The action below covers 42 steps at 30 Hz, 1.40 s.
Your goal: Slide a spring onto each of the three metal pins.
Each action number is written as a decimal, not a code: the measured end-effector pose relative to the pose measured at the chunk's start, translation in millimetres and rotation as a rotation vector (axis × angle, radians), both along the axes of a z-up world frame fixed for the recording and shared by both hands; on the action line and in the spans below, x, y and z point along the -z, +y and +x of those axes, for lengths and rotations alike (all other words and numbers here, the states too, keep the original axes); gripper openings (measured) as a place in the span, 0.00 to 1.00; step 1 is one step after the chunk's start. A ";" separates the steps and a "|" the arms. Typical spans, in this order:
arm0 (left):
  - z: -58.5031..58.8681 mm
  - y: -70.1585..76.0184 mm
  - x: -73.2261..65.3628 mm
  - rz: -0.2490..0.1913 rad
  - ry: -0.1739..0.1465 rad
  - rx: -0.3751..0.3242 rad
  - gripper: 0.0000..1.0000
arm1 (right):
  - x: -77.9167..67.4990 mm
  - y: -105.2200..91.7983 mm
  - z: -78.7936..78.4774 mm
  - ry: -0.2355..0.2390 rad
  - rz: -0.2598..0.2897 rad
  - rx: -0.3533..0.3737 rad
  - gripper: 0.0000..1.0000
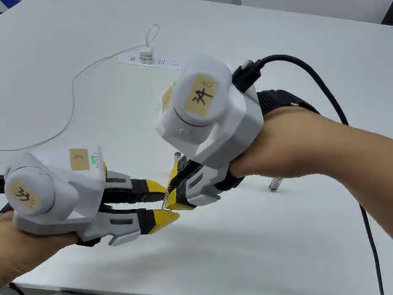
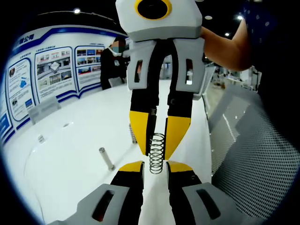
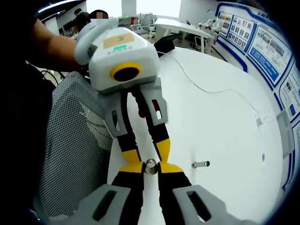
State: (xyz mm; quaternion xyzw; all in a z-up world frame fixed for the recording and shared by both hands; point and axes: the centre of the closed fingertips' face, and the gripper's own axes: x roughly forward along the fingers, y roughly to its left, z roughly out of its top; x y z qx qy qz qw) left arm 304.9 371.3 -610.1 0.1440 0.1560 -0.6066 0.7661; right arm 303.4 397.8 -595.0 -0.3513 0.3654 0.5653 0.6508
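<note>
A small steel spring (image 1: 167, 198) hangs between the yellow fingers of my right gripper (image 1: 177, 195), which points down and is shut on it. In the left gripper view the spring (image 2: 157, 152) runs down from the right gripper's fingers (image 2: 143, 131). Its lower end sits between the tips of my left gripper (image 2: 156, 167), with a thin gap on each side. The right gripper view shows the spring (image 3: 150, 166) end-on in my right gripper (image 3: 151, 168). My left gripper (image 1: 163, 204) comes in from the lower left. A bare pin (image 2: 107, 158) stands on the table. Another pin (image 1: 276, 183) carries a spring.
The white table (image 1: 258, 246) holds a power strip (image 1: 150, 60) with a thin white cable at the back. A thick black cable (image 1: 319, 80) trails from the right gripper. A mesh chair (image 2: 253, 140) stands beside the table edge. One more pin (image 1: 177, 157) stands just behind the grippers.
</note>
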 end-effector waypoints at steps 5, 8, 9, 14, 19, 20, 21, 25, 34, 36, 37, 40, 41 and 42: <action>2.8 5.7 0.9 -0.011 0.021 -0.035 0.28 | -4.1 -6.2 6.8 -0.011 -0.001 0.018 0.12; 4.2 9.6 2.6 -0.015 0.033 -0.059 0.32 | -6.2 -11.0 11.5 -0.014 -0.003 0.035 0.12; 4.7 10.5 2.8 -0.015 0.035 -0.065 0.33 | -6.4 -12.3 13.2 -0.017 -0.004 0.039 0.12; 9.7 14.8 1.4 -0.030 0.045 -0.107 0.40 | -8.6 -22.3 23.8 -0.040 -0.024 0.061 0.12; 14.5 17.7 0.6 -0.042 0.047 -0.139 0.44 | -14.4 -28.3 35.1 -0.056 -0.023 0.079 0.12; 15.3 18.3 0.7 -0.043 0.047 -0.146 0.45 | -15.7 -29.5 38.6 -0.061 -0.026 0.083 0.12; 15.8 18.7 0.8 -0.044 0.047 -0.150 0.46 | -16.2 -30.8 42.1 -0.064 -0.026 0.086 0.12; 17.0 20.2 0.7 -0.049 0.049 -0.165 0.49 | -17.4 -33.3 57.7 -0.079 -0.035 0.101 0.12; 19.1 25.1 0.1 -0.054 0.052 -0.188 0.51 | -18.6 -28.3 82.9 -0.099 -0.048 0.116 0.12; 20.0 25.7 0.1 -0.056 0.053 -0.193 0.51 | -16.9 -24.5 85.7 -0.092 -0.043 0.116 0.12; 20.2 25.9 0.0 -0.057 0.054 -0.195 0.51 | -15.4 -23.9 88.2 -0.091 -0.044 0.115 0.12; 20.7 26.2 -0.2 -0.060 0.056 -0.200 0.52 | -9.1 -22.7 95.0 -0.097 -0.061 0.111 0.12; 20.8 26.4 -0.1 -0.061 0.057 -0.201 0.52 | -8.1 -23.2 94.2 -0.099 -0.065 0.110 0.12; 20.9 26.6 0.1 -0.061 0.058 -0.201 0.52 | -6.9 -23.6 94.6 -0.098 -0.069 0.111 0.12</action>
